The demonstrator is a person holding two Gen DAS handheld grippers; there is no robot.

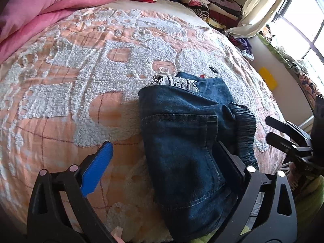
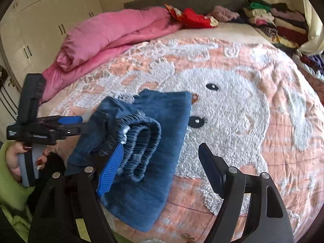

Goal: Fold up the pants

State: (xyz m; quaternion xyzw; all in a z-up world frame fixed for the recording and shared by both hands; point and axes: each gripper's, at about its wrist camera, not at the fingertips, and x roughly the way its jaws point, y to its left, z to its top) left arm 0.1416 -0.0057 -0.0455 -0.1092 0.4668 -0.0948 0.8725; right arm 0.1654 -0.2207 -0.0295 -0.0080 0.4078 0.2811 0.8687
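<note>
Pants [image 2: 154,141] folded into a compact bundle near the bed's [image 2: 273,121] front edge, waistband on top. Left gripper [image 1: 164,151] and right gripper [image 2: 160,162] both spread apart, straddling denim, likely released after the fold.

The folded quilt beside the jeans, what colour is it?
The quilt is plain pink, seen best from the right wrist view.

Bright window [image 1: 301,26] daylight, glare, fisheye-warped edges.
</note>
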